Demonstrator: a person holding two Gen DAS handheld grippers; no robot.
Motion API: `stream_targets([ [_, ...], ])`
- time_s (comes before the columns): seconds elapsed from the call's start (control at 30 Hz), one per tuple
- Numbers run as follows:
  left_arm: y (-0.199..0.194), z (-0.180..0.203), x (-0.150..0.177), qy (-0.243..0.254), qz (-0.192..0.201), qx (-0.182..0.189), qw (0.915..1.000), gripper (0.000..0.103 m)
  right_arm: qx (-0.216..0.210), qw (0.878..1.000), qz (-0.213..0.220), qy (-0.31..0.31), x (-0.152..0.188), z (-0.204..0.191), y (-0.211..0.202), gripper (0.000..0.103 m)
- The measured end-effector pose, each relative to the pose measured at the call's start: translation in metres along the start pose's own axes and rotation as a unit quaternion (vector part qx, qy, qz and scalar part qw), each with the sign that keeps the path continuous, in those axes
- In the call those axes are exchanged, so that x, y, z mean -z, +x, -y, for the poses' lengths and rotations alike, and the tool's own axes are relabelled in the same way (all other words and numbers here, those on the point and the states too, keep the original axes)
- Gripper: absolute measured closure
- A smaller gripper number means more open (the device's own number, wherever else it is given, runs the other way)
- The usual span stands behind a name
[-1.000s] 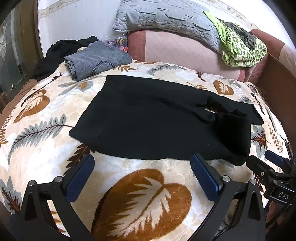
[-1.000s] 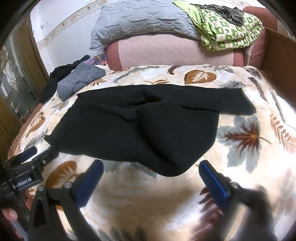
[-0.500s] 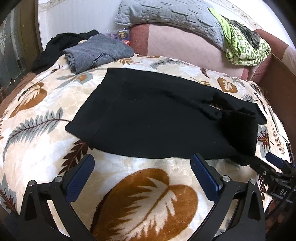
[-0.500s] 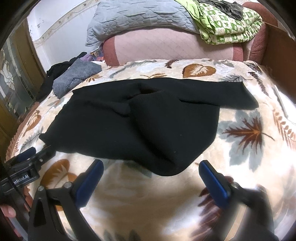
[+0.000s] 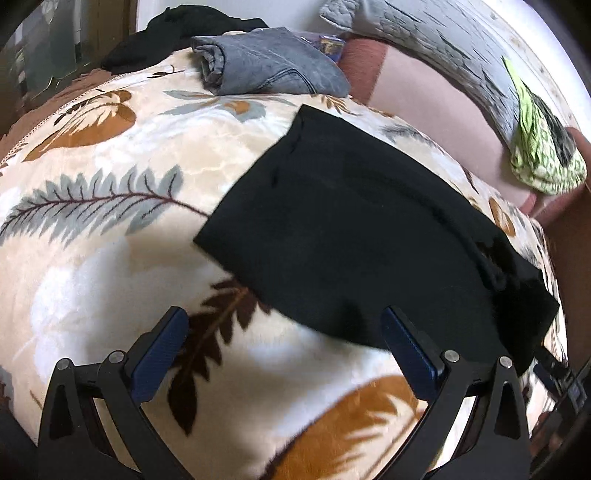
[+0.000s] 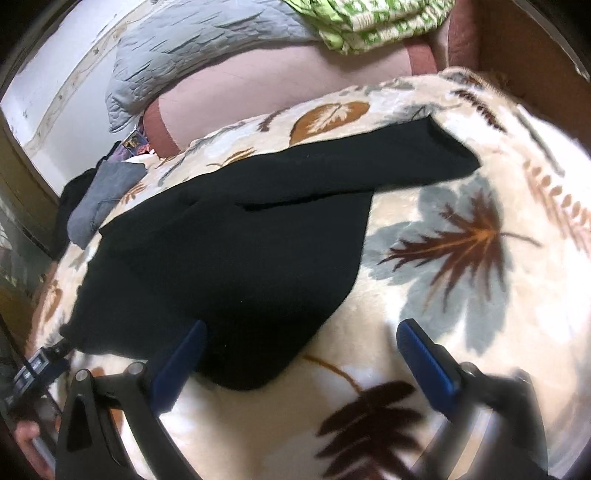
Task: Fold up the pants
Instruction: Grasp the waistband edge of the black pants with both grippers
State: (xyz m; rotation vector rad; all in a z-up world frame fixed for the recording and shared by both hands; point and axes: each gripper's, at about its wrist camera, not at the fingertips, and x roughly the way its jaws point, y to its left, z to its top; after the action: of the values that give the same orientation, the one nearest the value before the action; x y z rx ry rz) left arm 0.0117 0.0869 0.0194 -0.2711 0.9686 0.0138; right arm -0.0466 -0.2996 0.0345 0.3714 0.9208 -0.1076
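Black pants lie spread flat on a leaf-patterned blanket. In the right wrist view the pants show one leg folded over the other, with a leg end reaching far right. My left gripper is open and empty, low over the blanket at the pants' near left edge. My right gripper is open and empty, its left finger over the pants' near rounded edge. The right gripper's tip shows at the left view's right edge, and the left gripper's tip at the right view's left edge.
Folded grey jeans and a dark garment lie at the blanket's far left. A grey quilted pillow and a green patterned cloth rest on a pink headboard cushion. A brown wooden side stands at right.
Both grippers have moved forward and lower toward the pants' near edge. The left view has swung left, the right view has swung right. The pants have not moved.
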Motion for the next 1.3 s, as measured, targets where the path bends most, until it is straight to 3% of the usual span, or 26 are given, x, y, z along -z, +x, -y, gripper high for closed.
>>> stream_targets([
  [0.23, 0.016, 0.01, -0.013, 0.014, 0.001, -0.006, 0.9999, 0.0, -0.031, 0.998, 0.039, -0.035, -0.002, -0.019, -0.013, 0.0],
  [0.4, 0.028, 0.022, -0.022, 0.034, 0.0, -0.018, 0.9993, 0.0, -0.013, 0.995, 0.003, -0.1, 0.001, -0.048, 0.014, 0.003],
  [0.43, 0.029, 0.024, -0.023, 0.035, 0.0, -0.019, 0.9992, 0.001, -0.004, 0.994, -0.004, -0.113, 0.003, -0.053, 0.021, 0.011],
  [0.47, 0.029, 0.025, -0.023, 0.033, 0.003, -0.013, 0.9994, 0.006, 0.013, 0.992, -0.012, -0.126, 0.004, -0.057, 0.03, 0.028],
  [0.5, 0.027, 0.025, -0.024, 0.032, 0.01, -0.009, 0.9994, 0.028, 0.034, 0.99, -0.011, -0.135, 0.005, -0.059, 0.033, 0.033],
  [0.53, 0.026, 0.027, -0.024, 0.037, 0.014, -0.012, 0.9992, 0.058, 0.039, 0.989, -0.002, -0.14, 0.005, -0.061, 0.033, 0.039],
  [0.6, 0.027, 0.028, -0.026, 0.049, 0.012, -0.018, 0.9986, 0.087, 0.015, 0.991, 0.0, -0.132, 0.001, -0.061, 0.03, 0.062],
  [0.63, 0.025, 0.027, -0.027, 0.044, 0.011, -0.005, 0.999, 0.091, 0.007, 0.992, -0.002, -0.129, 0.0, -0.062, 0.029, 0.072],
  [0.73, 0.013, 0.021, -0.031, 0.029, 0.013, 0.019, 0.9993, 0.093, -0.009, 0.99, -0.01, -0.14, 0.0, -0.071, 0.02, 0.089],
  [0.83, -0.015, 0.013, -0.034, 0.031, 0.032, 0.035, 0.9984, 0.094, -0.033, 0.989, -0.013, -0.145, 0.005, -0.082, 0.005, 0.092],
  [0.97, -0.05, -0.006, -0.029, 0.041, 0.05, 0.027, 0.9976, 0.094, -0.076, 0.987, -0.027, -0.137, 0.014, -0.092, -0.01, 0.092],
  [1.07, -0.056, -0.023, -0.017, 0.041, 0.045, 0.006, 0.9981, 0.094, -0.081, 0.984, -0.046, -0.151, 0.032, -0.101, -0.007, 0.092],
  [1.2, -0.029, -0.04, 0.006, 0.03, -0.004, -0.015, 0.9994, 0.093, -0.072, 0.985, -0.075, -0.135, 0.048, -0.095, 0.008, 0.079],
  [1.3, -0.027, -0.041, 0.014, 0.028, 0.004, -0.018, 0.9994, 0.092, -0.093, 0.988, -0.053, -0.116, 0.041, -0.077, -0.014, 0.066],
])
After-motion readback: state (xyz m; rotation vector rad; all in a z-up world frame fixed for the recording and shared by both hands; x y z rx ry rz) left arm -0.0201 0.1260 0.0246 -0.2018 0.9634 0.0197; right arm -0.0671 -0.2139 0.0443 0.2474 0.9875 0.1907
